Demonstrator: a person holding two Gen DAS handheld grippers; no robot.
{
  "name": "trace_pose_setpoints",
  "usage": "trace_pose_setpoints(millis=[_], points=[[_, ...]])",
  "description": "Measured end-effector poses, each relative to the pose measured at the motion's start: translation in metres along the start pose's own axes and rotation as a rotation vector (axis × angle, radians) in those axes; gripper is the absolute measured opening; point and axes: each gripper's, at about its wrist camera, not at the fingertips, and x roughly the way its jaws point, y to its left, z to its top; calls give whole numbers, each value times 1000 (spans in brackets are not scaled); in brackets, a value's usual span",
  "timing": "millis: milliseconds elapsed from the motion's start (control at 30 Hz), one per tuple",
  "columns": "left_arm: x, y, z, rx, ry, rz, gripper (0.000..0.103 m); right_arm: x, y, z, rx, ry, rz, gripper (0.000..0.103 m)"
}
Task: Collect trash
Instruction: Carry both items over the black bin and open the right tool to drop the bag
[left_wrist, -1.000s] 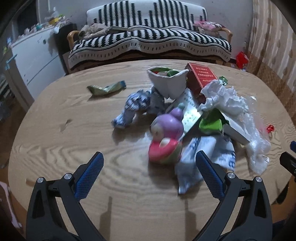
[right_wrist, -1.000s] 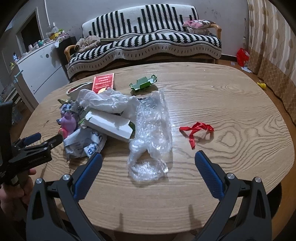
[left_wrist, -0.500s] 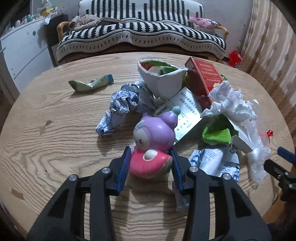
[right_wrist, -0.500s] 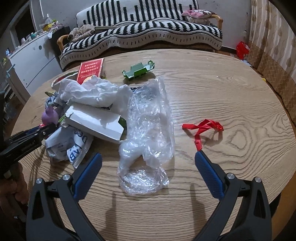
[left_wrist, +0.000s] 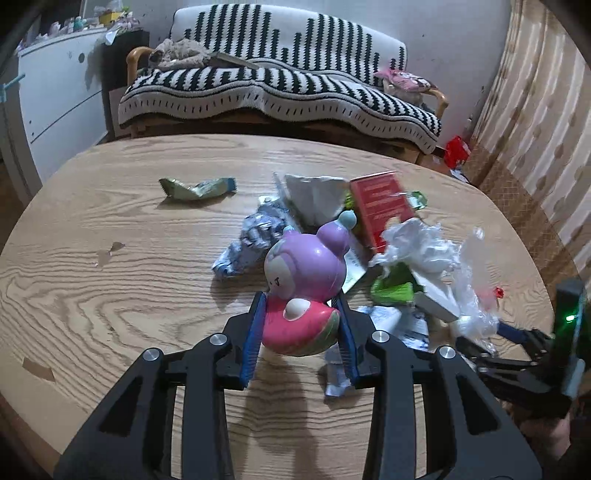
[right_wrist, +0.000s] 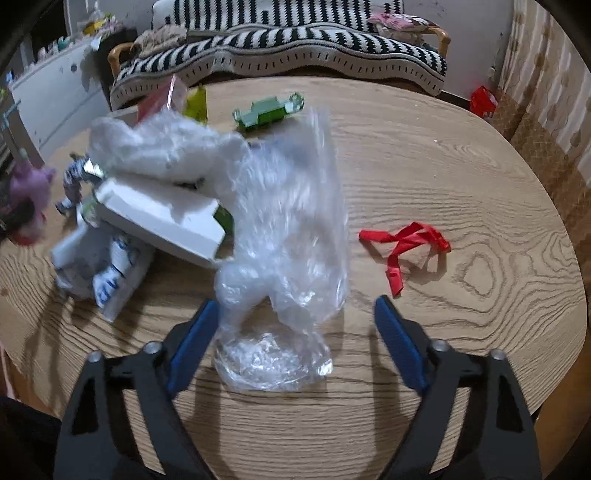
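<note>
My left gripper (left_wrist: 299, 332) is shut on a purple and pink toy figure (left_wrist: 306, 280) and holds it tilted, a little above the wooden table (left_wrist: 110, 295). Behind it lies a trash pile: crumpled foil wrapper (left_wrist: 255, 236), white torn cup (left_wrist: 314, 195), red box (left_wrist: 384, 206), white tissue (left_wrist: 417, 243). My right gripper (right_wrist: 295, 343) is open around the near end of a clear plastic bag (right_wrist: 291, 236) on the table. The toy also shows at the left edge of the right wrist view (right_wrist: 29, 195).
A green-gold wrapper (left_wrist: 195, 188) lies apart at the left. A red ribbon (right_wrist: 406, 240), a green carton piece (right_wrist: 269, 110) and a white box (right_wrist: 159, 218) lie on the table. A striped sofa (left_wrist: 280, 88) stands behind. The right gripper shows at the right of the left wrist view (left_wrist: 517, 354).
My left gripper closed on the toy figure and lifted it off the table. My right gripper moved forward to the clear plastic bag and its fingers narrowed around it.
</note>
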Motion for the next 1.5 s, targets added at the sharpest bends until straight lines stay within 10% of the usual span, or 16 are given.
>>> trace_pose_setpoints(millis=[33,100,400,833,1100,1500], points=[[-1,-4,0,3,-2,-8,36,3,0,-2,-9,7,4,64],[-3,-13,1,15,-5,-22,36,-2,-2,-4,-16,-9,24,15],[-8,-77,-7,123,-24,-76,36,-70,-60,-13,75,-175,117,14],[-8,-290,-61,432,23,-372,36,-156,-288,-131,444,-275,-176,14],[3,-439,-127,596,93,-569,36,-129,-411,-232,680,-101,-294,14],[57,-523,-200,709,240,-653,36,-60,-474,-292,931,186,-130,14]])
